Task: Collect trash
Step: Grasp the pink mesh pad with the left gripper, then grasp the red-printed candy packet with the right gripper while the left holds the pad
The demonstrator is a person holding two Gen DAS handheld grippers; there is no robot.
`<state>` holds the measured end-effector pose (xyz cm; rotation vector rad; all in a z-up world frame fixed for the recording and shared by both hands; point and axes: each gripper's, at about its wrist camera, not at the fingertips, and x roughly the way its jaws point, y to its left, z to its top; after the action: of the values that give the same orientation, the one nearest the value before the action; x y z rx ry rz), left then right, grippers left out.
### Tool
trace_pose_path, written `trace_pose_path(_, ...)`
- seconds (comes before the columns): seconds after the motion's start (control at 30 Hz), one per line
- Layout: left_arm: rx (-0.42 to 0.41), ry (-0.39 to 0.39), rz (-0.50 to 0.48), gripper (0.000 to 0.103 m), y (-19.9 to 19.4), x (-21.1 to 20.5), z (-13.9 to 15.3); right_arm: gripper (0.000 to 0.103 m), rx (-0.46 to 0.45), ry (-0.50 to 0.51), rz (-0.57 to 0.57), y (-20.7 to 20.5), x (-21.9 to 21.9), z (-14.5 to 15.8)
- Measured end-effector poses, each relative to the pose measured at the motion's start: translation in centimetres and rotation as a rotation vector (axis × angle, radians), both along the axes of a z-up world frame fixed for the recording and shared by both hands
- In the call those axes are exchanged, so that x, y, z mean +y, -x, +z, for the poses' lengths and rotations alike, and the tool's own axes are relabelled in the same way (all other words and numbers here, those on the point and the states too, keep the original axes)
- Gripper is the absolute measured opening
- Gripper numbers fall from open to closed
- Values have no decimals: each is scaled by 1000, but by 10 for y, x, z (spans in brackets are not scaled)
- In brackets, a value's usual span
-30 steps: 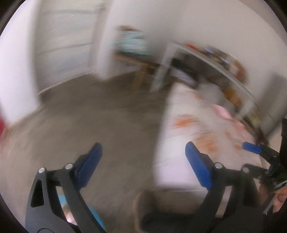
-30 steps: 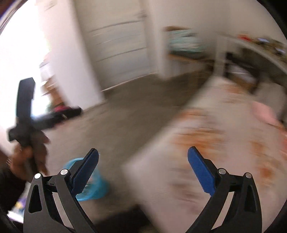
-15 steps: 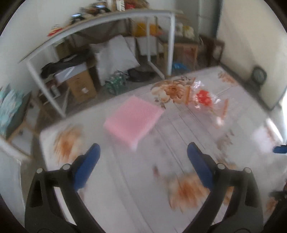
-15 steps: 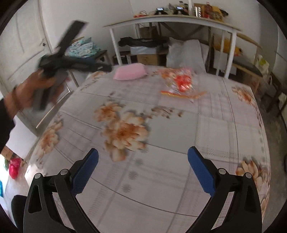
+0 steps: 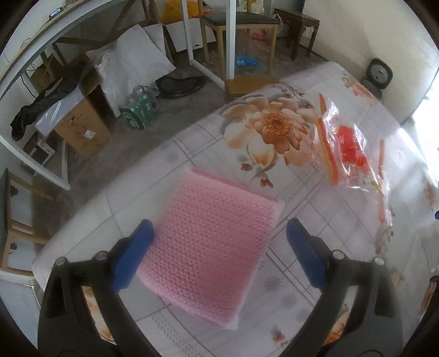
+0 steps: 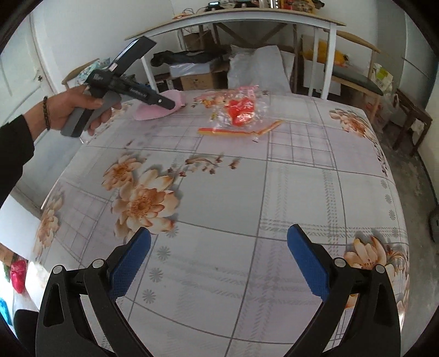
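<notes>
A pink bubble-wrap pouch (image 5: 211,236) lies flat on the flowered tablecloth (image 5: 288,296). My left gripper (image 5: 219,239) hovers just above it, open, its blue pads to either side of the pouch. To its right lies a clear plastic bag (image 5: 351,153) with red and orange print. In the right wrist view the same pouch (image 6: 162,108) and plastic bag (image 6: 241,111) sit at the table's far side, and a hand holds the left gripper (image 6: 170,105) over the pouch. My right gripper (image 6: 219,255) is open and empty above the near part of the tablecloth (image 6: 233,192).
Beyond the table stands a white-legged bench (image 6: 236,20) with a cardboard box (image 5: 82,129), white bags (image 5: 131,63) and a green pack (image 5: 137,111) under it. A wooden chair (image 5: 244,22) stands behind. A small fan (image 5: 377,74) sits on the floor at right.
Both views swung from the floor and door onto the table. The left gripper moved closer to the pink pouch, which now sits between its pads. The right gripper stayed roughly steady in the last half second.
</notes>
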<state>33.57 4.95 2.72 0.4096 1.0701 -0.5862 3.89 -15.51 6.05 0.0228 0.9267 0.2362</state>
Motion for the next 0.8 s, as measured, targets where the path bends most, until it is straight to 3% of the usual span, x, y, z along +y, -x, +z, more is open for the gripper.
trace_pose_path(0.1, 38, -24, 16, 96, 2, -1, -19, 97, 5, 4, -13, -1, -1, -1)
trace_pose_path(0.23, 16, 26, 38, 94, 6, -1, -22, 97, 1, 20, -21, -2, 0, -1)
trace_pose_path(0.27, 11, 34, 34, 92, 9, -2, -22, 97, -2, 26, -20, -2, 1, -1)
trace_pose_path(0.3, 6, 40, 32, 81, 11, -2, -21, 97, -5, 36, -21, -2, 1, -1)
trace_pose_path(0.33, 7, 40, 37, 78, 13, -3, -19, 97, -6, 36, -24, -2, 0, 0)
trace_pose_path(0.53, -17, 26, 52, 73, 32, -6, -18, 97, -15, 36, -38, -2, -2, 3)
trace_pose_path(0.67, -36, 34, 126, 71, 61, -1, -15, 97, -23, 54, -37, -2, -1, 4)
trace_pose_path(0.8, -33, 106, 221, 71, 109, 6, -13, 97, -38, 82, -43, -4, 2, 6)
